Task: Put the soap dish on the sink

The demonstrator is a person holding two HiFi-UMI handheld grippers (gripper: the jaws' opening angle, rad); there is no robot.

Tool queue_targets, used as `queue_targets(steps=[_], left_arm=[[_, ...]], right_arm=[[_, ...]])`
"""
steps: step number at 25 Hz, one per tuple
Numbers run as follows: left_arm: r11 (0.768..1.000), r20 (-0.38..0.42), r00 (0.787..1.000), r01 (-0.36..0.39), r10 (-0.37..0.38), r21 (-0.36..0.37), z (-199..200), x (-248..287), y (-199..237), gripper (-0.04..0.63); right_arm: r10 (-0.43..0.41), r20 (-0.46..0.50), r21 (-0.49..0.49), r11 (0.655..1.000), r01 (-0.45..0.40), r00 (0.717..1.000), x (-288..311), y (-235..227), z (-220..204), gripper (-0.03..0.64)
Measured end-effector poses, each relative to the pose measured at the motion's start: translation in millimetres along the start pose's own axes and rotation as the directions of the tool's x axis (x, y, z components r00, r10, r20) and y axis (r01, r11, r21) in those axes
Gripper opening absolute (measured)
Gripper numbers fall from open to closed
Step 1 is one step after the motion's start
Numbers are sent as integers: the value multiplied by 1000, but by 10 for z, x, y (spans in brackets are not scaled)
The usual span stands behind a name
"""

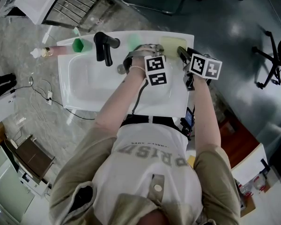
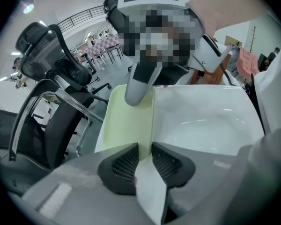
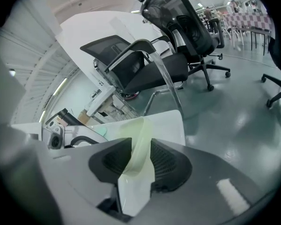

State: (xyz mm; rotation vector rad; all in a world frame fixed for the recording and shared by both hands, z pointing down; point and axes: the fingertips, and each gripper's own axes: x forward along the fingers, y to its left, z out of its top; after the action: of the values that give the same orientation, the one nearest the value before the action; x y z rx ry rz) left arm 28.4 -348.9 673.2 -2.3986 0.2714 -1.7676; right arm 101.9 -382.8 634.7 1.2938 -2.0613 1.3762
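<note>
The pale yellow-green soap dish [image 1: 171, 43] lies on the back right corner of the white sink [image 1: 65, 78]. My left gripper [image 1: 147, 50] reaches it from the basin side and my right gripper [image 1: 181, 53] from the right end. In the left gripper view my left gripper [image 2: 145, 153] is shut on the dish's [image 2: 126, 121] near rim, and the right gripper's grey finger rests at its far end. In the right gripper view the dish's rim [image 3: 139, 135] stands between the pads of my right gripper [image 3: 140, 156], which sit loosely round it.
A black faucet [image 1: 103, 46], a green cup [image 1: 78, 44] and a pink bottle [image 1: 51, 51] stand along the sink's back ledge. A black office chair [image 3: 145, 64] is just beyond the sink's corner. A wire rack [image 1: 79, 3] lies at the far left.
</note>
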Motion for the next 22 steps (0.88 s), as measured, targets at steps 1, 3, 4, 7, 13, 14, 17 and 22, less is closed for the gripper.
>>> queue_targets(steps=[1,3,4,7,13,14,17,22], left_arm=[[1000,-1,1000,0,0,1,-3,1,0,106],[1000,-2,1000,0,0,2,-7,2,-2,106],[1000,-3,1000,1,-1,3,-7,2,-3,106],[1000,-7,1000,-1,1,7,-6,3,-6,106],[1000,-19,1000,-4,4,10,21,5,-18,106],[1000,-21,1000,-5,5,10,24,6,-18,106],[1000,-24,1000,-8,8,6,24,9,-19,106],[1000,-37,999,-6,7,22,25,3,-31,106]], right_arm=[[-11,0,-10,1000,11,1000,-11,-8,5,130],[-29,-2,-32,999,29,1000,-32,-27,12,130],[-35,-4,-40,999,35,999,-42,-36,15,130],[-57,-12,-51,997,57,998,-70,-55,20,130],[-192,-34,-163,969,184,981,-123,-122,15,123],[-216,-38,-198,959,204,976,-124,-118,20,108],[-258,-42,-263,935,238,965,-108,-109,27,101],[-253,-67,-233,944,232,965,-70,-157,16,83]])
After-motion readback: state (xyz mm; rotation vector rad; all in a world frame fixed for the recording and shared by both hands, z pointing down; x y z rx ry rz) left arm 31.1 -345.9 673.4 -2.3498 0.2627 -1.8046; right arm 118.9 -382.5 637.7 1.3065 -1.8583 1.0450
